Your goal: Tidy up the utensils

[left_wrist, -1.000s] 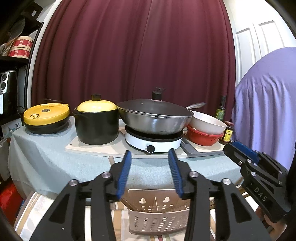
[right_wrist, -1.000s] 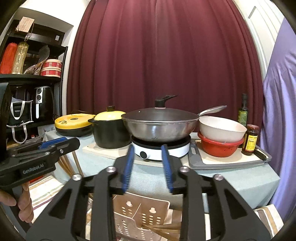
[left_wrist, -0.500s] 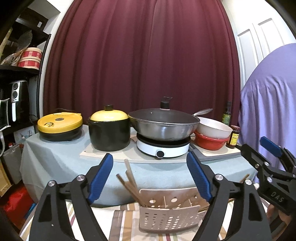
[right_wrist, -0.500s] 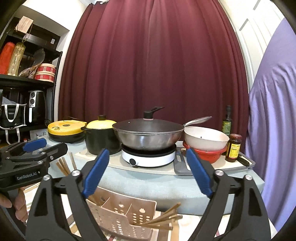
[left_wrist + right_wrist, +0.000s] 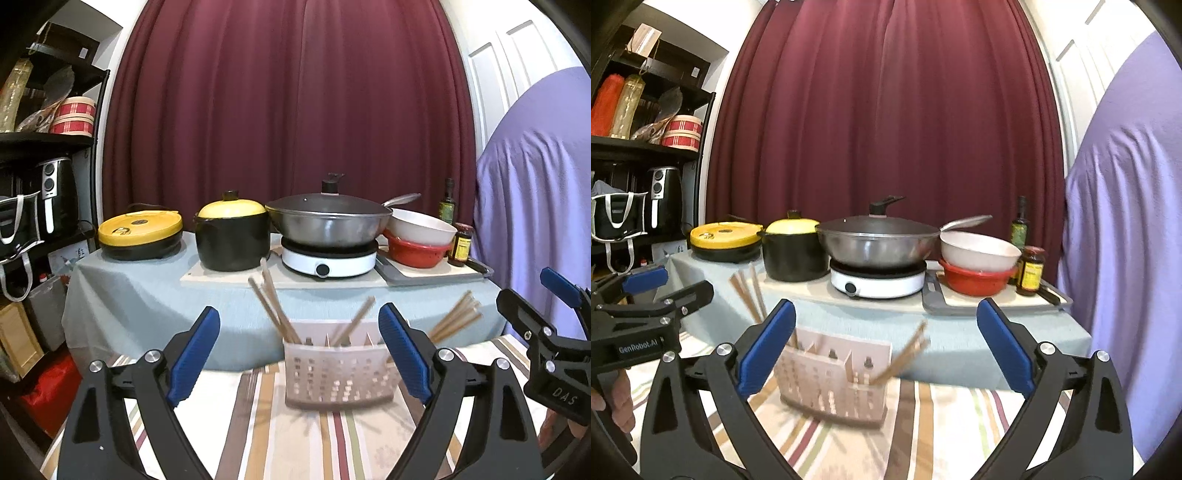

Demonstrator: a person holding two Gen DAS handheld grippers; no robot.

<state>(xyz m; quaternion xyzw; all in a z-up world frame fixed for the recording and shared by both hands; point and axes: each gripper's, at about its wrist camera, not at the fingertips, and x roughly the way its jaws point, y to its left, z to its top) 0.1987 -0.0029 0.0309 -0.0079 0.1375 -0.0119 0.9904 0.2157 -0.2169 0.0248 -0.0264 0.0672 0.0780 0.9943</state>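
Left gripper [image 5: 299,354] jaws spread wide, nothing between them. Right gripper [image 5: 886,349] same: wide, empty. Perforated utensil caddy [image 5: 338,373] sits lower centre of both frames on the striped cloth [image 5: 332,443], framed by the fingers. Wooden chopsticks [image 5: 271,304] stick out of it, leaning left and right. Caddy is motion-blurred.

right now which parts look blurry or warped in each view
Left wrist view: the utensil basket and chopsticks are smeared, while the wok is sharp. Right wrist view: the same smear on the basket; fisheye bends the shelf.
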